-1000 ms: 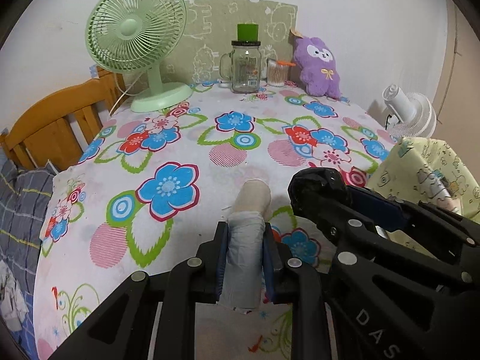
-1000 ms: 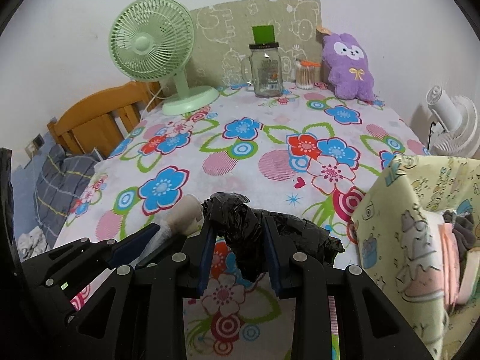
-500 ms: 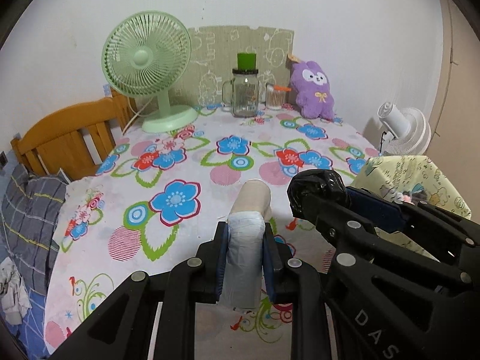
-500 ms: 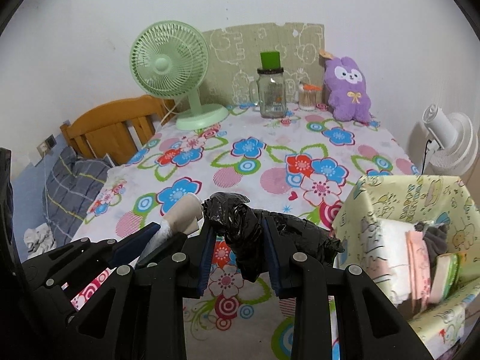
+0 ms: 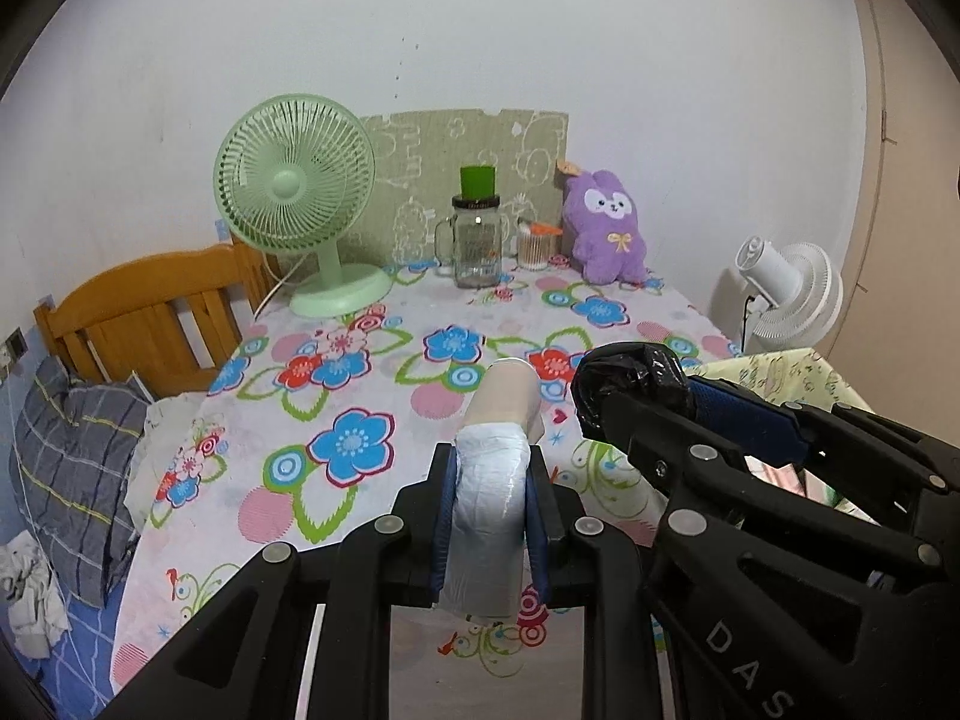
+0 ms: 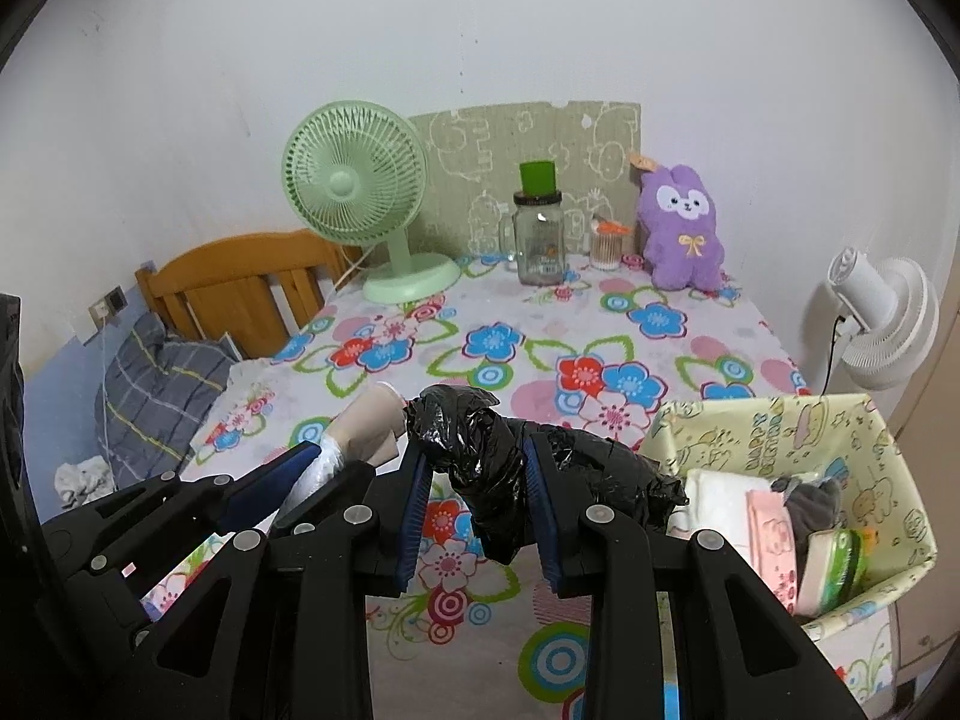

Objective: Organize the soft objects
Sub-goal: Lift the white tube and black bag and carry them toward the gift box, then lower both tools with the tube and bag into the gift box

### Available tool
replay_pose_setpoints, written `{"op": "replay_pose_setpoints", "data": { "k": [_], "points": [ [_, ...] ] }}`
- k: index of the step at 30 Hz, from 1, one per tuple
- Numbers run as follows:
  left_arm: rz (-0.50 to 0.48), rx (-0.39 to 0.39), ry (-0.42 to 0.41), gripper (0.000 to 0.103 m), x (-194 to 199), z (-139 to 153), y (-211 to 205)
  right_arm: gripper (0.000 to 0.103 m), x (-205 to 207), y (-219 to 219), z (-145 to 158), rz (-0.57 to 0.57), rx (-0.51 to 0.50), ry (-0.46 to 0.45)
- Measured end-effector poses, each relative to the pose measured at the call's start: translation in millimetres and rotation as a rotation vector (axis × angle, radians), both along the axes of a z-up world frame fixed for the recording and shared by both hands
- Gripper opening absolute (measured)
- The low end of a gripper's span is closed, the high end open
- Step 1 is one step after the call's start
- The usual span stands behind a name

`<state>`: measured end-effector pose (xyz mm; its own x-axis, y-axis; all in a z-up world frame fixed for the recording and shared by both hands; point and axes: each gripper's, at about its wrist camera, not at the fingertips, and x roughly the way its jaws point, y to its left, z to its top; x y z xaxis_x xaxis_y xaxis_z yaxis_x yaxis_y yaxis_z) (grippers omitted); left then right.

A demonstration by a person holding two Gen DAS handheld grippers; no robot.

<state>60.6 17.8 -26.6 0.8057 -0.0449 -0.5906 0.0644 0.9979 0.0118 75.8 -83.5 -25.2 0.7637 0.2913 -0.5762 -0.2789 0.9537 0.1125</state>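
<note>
Left gripper was clamped on a pale plastic-wrapped roll, beige end sticking forward past the pads, held in the air above the floral tablecloth. Right gripper was clamped on a crumpled black plastic bag bundle, its tail trailing off to the right toward the yellow cartoon-print fabric bin. Both grippers sat just beside each other, left one visible at lower left of the right wrist view, both off the table. The bin sat at the table's right edge and held a white folded pack, a pink pack, something grey and a green-edged item; exact kinds not clear. At the table's far end stood a green desk fan, a glass mason jar mug with a green cup behind it, a small container of swabs and a purple plush bunny. White fan off to the right; wooden headboard and plaid bedding to the left.
</note>
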Motion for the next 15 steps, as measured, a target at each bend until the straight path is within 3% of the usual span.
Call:
{"op": "replay_pose_setpoints", "data": {
  "k": [15],
  "points": [
    [-0.039, -0.015, -0.055, 0.02, -6.7, 19.7, -30.8, 0.034, -10.3, -32.3, 23.8, -0.016, 0.002, -0.047]
  ]
}}
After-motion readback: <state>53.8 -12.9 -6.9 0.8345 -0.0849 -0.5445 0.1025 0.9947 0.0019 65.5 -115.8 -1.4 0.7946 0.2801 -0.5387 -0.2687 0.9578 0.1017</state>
